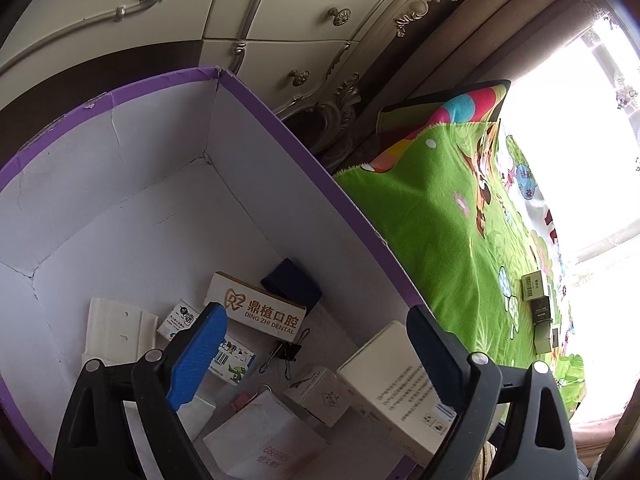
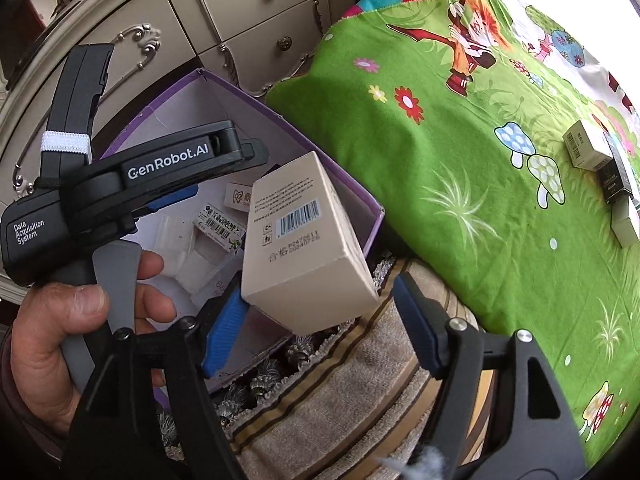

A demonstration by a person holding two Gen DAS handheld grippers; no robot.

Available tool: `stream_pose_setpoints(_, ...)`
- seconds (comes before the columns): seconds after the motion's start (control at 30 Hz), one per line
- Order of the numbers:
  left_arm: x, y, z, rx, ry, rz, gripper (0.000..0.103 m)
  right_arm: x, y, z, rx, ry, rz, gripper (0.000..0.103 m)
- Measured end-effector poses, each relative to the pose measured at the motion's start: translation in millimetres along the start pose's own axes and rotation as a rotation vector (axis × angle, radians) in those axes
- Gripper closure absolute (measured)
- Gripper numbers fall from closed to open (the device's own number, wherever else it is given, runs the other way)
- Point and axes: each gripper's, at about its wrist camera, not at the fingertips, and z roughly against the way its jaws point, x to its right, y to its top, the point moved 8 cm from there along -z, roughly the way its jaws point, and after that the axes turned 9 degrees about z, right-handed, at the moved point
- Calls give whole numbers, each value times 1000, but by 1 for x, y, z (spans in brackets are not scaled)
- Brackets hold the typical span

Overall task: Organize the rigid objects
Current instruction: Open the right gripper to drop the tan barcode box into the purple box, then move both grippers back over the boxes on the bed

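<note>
A purple-rimmed cardboard box [image 1: 280,116] with a white inside holds several small packets, among them a dental-brand box [image 1: 256,312] and a black binder clip [image 1: 286,350]. My left gripper [image 1: 316,360] hangs open over them with nothing between its fingers. A beige carton with a barcode [image 2: 304,240] tilts over the purple box's near corner [image 2: 376,210]. It sits between the jaws of my right gripper [image 2: 320,300], leaning on the blue pad [image 2: 224,320], with a gap to the dark pad [image 2: 416,320]. The same carton [image 1: 396,380] shows by my left gripper's right finger.
A green cartoon blanket [image 2: 440,160] covers the bed on the right, with a pale carton [image 2: 586,150], a black one [image 2: 614,182] and a white one [image 2: 626,226] on it. A cream dresser [image 1: 304,12] stands behind. A striped beige cloth [image 2: 340,392] lies below. A hand [image 2: 60,320] holds the left tool.
</note>
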Motion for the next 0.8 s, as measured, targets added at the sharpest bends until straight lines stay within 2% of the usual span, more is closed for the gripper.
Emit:
stream_pose_setpoints(0.27,20,1,16,42,-3,-52,11,11,-2,9,20,13,-41,27)
stream_pose_setpoints(0.4,42,-1,27,78,-11,-128,11,19,-4,15,35,16,-64,27)
stream_pose_setpoints(0.63,86,-16,37,92,-50,-284,11,41,-15,29,58,13,-121,27)
stream_pose_setpoints(0.7,98,-20,42,126,-30,-339,11,49,-20,34,64,10,-143,27)
stream_pose_setpoints(0.8,115,-23,50,195,47,-410,11,63,-29,42,75,-6,-173,27)
